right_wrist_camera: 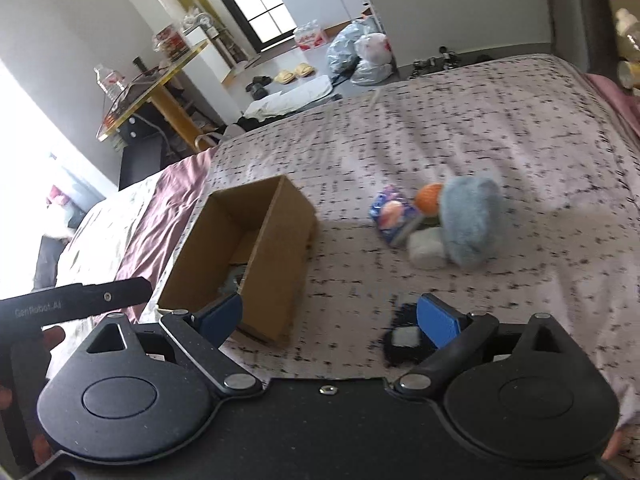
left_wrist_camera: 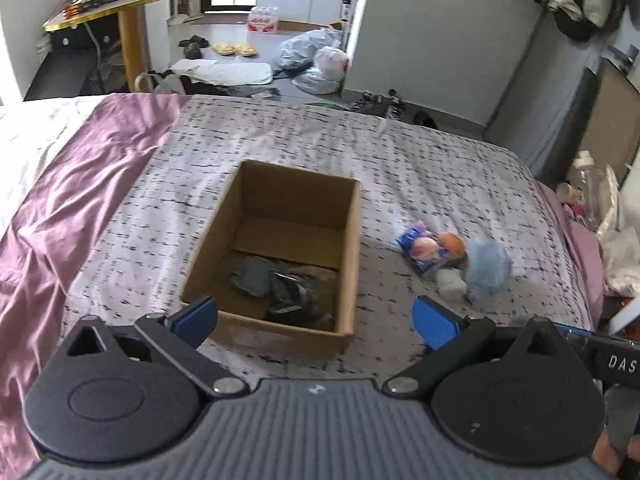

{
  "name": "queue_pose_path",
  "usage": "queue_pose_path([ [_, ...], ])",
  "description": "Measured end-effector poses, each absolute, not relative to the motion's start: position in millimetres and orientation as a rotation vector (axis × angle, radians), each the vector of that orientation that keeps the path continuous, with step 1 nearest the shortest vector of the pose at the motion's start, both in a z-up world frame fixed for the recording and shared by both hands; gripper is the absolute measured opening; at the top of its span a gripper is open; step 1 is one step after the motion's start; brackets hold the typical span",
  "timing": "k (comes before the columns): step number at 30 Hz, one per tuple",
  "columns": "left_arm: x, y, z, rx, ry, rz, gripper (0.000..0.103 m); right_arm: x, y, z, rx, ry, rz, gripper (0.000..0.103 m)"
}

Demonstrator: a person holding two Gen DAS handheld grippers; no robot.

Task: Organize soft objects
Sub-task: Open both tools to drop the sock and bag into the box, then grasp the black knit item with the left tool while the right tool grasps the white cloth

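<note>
An open cardboard box (left_wrist_camera: 224, 256) (right_wrist_camera: 276, 256) stands on the patterned bed. Inside it lie a grey soft item (left_wrist_camera: 252, 274) and a dark bagged item (left_wrist_camera: 290, 294). To its right lies a cluster: a fluffy blue plush (left_wrist_camera: 486, 266) (right_wrist_camera: 470, 220), an orange ball (left_wrist_camera: 452, 244) (right_wrist_camera: 428, 196), a blue packet with a pink ball (left_wrist_camera: 422, 250) (right_wrist_camera: 390, 214) and a white soft piece (left_wrist_camera: 450, 284) (right_wrist_camera: 426, 250). A black and white soft item (right_wrist_camera: 404, 340) lies by my right gripper's right finger. My left gripper (left_wrist_camera: 316, 320) is open over the box's near edge. My right gripper (right_wrist_camera: 328, 318) is open and empty.
A purple satin sheet (left_wrist_camera: 80, 184) covers the bed's left side. Beyond the bed are a gold-edged table (left_wrist_camera: 120, 4), slippers, a floor mat and plastic bags (left_wrist_camera: 316, 60). Clutter lies off the bed's right edge (left_wrist_camera: 600, 208).
</note>
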State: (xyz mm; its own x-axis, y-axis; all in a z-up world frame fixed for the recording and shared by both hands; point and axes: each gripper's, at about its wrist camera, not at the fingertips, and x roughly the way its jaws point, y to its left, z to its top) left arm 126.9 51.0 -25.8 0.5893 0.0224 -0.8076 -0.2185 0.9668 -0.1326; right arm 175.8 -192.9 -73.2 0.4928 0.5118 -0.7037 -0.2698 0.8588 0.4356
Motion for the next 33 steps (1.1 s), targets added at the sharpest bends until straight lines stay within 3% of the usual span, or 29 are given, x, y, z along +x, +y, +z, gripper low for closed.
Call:
queue_pose_path([
  [7, 124.5, 13.3, -23.9, -0.216, 0.916, 0.129, 0.103, 170.8, -231.1, -73.9, 0.328, 0.929, 0.464, 0.1],
  [27, 135.4, -66.4, -50.6, -0.248, 0.92, 0.186, 0.102, 193.4, -298.3, -95.1, 0.478, 0.916, 0.499, 0.1],
  [33, 142.6, -79.6, -74.0, -0.262, 0.953, 0.18, 0.1, 204.9, -302.4, -114.7, 0.542, 0.932, 0.512, 0.092],
])
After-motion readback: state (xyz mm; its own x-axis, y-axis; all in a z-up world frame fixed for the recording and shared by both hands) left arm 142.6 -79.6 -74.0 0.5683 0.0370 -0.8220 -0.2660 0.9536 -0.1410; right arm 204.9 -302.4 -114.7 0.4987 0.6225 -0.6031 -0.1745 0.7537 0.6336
